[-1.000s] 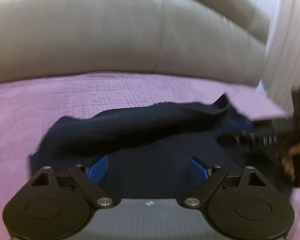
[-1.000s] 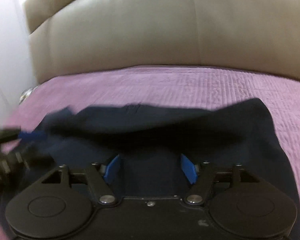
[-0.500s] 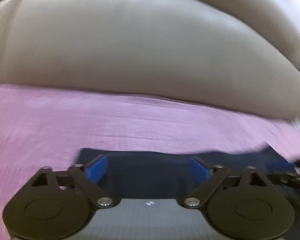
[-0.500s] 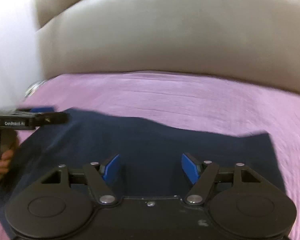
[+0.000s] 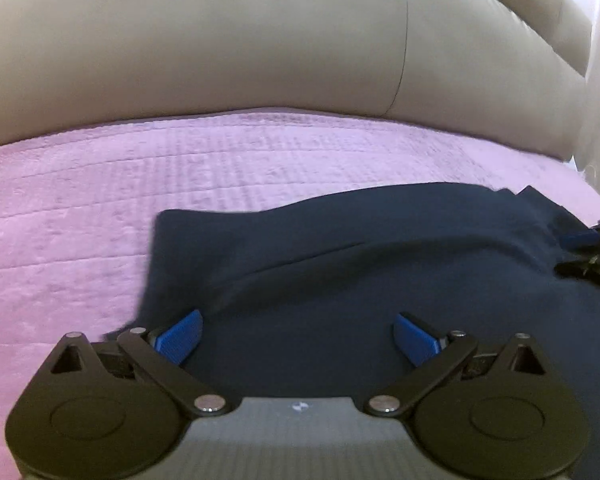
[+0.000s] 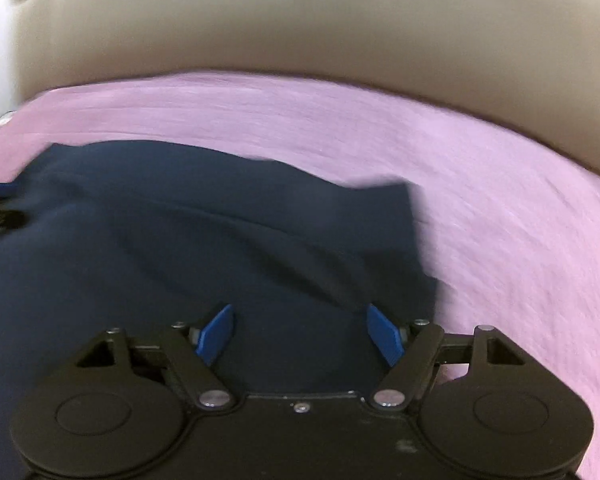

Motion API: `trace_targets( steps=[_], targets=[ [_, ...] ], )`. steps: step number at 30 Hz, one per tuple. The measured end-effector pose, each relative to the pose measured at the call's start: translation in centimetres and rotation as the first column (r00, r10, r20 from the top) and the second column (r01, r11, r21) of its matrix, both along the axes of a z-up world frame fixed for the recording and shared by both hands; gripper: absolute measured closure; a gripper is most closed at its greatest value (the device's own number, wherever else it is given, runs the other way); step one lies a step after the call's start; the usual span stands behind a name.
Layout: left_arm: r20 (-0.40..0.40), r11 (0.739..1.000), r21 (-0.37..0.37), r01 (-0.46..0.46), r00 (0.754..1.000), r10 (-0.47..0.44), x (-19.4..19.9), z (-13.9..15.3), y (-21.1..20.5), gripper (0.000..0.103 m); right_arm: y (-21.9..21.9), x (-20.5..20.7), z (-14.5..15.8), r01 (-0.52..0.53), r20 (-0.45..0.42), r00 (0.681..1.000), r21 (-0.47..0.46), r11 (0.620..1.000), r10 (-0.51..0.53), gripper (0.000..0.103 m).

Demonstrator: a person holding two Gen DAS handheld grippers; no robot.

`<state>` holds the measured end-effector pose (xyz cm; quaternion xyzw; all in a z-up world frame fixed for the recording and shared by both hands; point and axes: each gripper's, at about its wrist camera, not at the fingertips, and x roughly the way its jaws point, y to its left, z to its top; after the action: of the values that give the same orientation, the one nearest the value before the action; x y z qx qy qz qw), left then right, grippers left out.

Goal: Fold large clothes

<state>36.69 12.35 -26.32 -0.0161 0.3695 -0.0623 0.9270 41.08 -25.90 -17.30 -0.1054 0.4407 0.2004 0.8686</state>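
Clothes (image 5: 380, 272), a dark blue garment, fill the lower right of the left wrist view on the pink cover (image 5: 100, 200); the left gripper (image 5: 298, 338) has just spread wide, empty. Right wrist view: garment lower left, right gripper (image 6: 300, 334) likewise just widened, empty. Next, I judge, pinch matching corners evenly.

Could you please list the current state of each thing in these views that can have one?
Navy garment: lying on the cover, folded over, creased, not gripped.
Purple cover: spread flat over the seat.
Left hand-held gripper: open, jaws just widened, over the garment's left edge.
Right hand-held gripper: open, jaws just widened, over the garment's right edge.
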Motion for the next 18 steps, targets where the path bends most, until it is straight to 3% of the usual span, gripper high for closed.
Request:
trace_targets(
  steps=[2, 3, 5, 6, 8, 11, 12, 13, 14, 16, 17, 18],
  targets=[
    [0.009, 0.995, 0.096, -0.018, 1.0, 0.017, -1.1, 1.1, -0.5, 0.001, -1.0, -1.0, 1.9, 0.043, 0.008, 0.999, 0.013, 0.999, -0.044, 0.019],
    [0.026, 0.995, 0.097, 0.005, 1.0, -0.008, -1.9, 2.1, -0.7, 0.002, -1.0, -2.2, 3.4, 0.04, 0.028, 0.999, 0.056, 0.998, -0.041, 0.017],
    [0.074, 0.997, 0.018, 0.075, 0.994, -0.076, -3.4, 3.9, -1.3, 0.001, 0.1, -4.6, 5.8, -0.082, 0.064, 0.995, 0.183, 0.98, 0.072, 0.017],
    [0.096, 0.994, -0.02, 0.105, 0.99, -0.102, -3.8, 4.8, -1.9, 0.001, 1.2, -5.5, 6.6, -0.146, 0.067, 0.989, 0.198, 0.969, 0.135, 0.017],
    [0.105, 0.98, -0.062, 0.187, 0.978, -0.18, -4.2, 6.3, -4.2, 0.0, 5.0, -7.2, 6.7, -0.255, 0.056, 0.967, 0.119, 0.959, 0.25, 0.016],
    [0.019, 0.936, -0.014, 0.35, 0.937, -0.35, -4.0, 5.8, -8.9, 0.0, 9.3, -8.9, 3.9, -0.349, 0.012, 0.937, -0.042, 0.936, 0.35, 0.016],
    [-0.015, 0.925, 0.031, 0.378, 0.926, -0.377, -3.8, 4.8, -10.0, 0.0, 10.0, -9.1, 2.5, -0.349, -0.012, 0.937, -0.104, 0.931, 0.35, 0.015],
    [-0.062, 0.92, 0.092, 0.381, 0.924, -0.377, -3.6, 3.3, -10.9, 0.0, 9.9, -9.4, 1.3, -0.34, -0.008, 0.939, -0.148, 0.929, 0.343, 0.004],
    [-0.086, 0.92, 0.126, 0.37, 0.928, -0.362, -4.0, 1.6, -10.9, 0.0, 9.1, -9.6, 0.7, -0.311, 0.019, 0.948, -0.145, 0.939, 0.317, 0.0],
    [-0.037, 0.951, -0.005, 0.308, 0.951, -0.308, -4.9, 0.2, -8.2, 0.0, 6.1, -8.8, 0.4, -0.185, -0.037, 0.982, -0.028, 0.982, 0.184, 0.0],
    [-0.036, 0.96, -0.028, 0.278, 0.96, -0.279, -5.4, 0.1, -7.0, 0.0, 4.8, -8.7, 0.4, -0.152, -0.057, 0.987, 0.006, 0.988, 0.152, 0.0],
    [-0.04, 0.967, -0.006, 0.256, 0.966, -0.256, -6.0, 0.1, -6.2, 0.0, 3.5, -8.9, 0.4, -0.144, -0.067, 0.987, 0.023, 0.989, 0.145, 0.0]
  ],
)
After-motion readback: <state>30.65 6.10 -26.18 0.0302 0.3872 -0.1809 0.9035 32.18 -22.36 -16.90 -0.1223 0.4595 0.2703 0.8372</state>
